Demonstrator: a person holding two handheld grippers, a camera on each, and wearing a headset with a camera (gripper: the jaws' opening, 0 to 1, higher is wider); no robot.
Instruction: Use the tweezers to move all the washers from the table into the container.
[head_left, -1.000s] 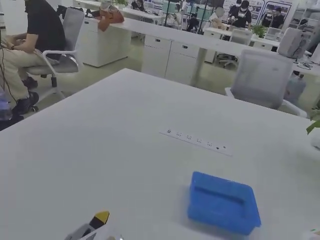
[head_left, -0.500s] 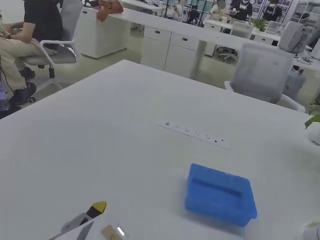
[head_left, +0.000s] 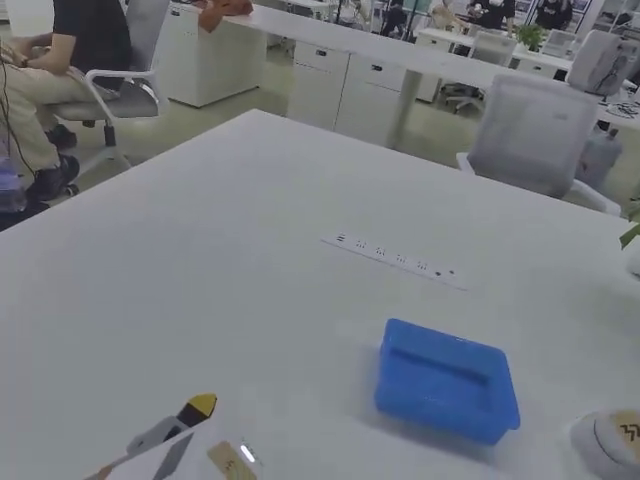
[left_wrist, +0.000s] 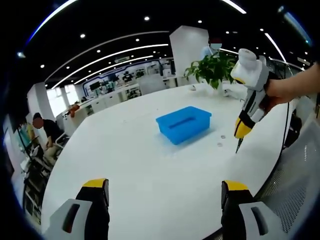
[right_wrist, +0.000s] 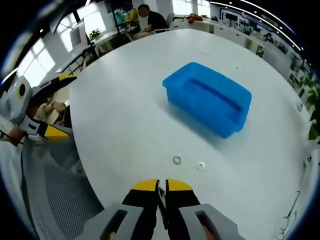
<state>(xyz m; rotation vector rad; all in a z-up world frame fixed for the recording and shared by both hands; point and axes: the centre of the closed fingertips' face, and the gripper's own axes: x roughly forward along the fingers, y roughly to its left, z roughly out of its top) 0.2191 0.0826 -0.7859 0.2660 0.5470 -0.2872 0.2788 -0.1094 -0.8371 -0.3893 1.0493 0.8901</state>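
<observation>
The blue container (head_left: 445, 390) stands on the white table (head_left: 200, 280), with no washer visible inside it. Two small washers (right_wrist: 177, 160) (right_wrist: 200, 165) lie side by side on the table, just ahead of my right gripper (right_wrist: 161, 187). That gripper is shut on thin tweezers (right_wrist: 159, 197) that point toward them. In the left gripper view the right gripper (left_wrist: 245, 125) hangs to the right of the container (left_wrist: 184, 123), with the tweezers' tip (left_wrist: 238, 146) close over the washers (left_wrist: 220, 140). My left gripper (left_wrist: 165, 187) is open with nothing between its fingers, near the table's front edge (head_left: 200, 406).
A flush power strip (head_left: 395, 260) lies in the table beyond the container. A grey chair (head_left: 530, 135) stands at the far edge, and a seated person (head_left: 70, 50) is off to the left. A potted plant (left_wrist: 212, 67) stands behind the right gripper.
The head camera has tilted down a little. A gripper's white body has come into the bottom right corner. The container and the left gripper's tip stay about where they were.
</observation>
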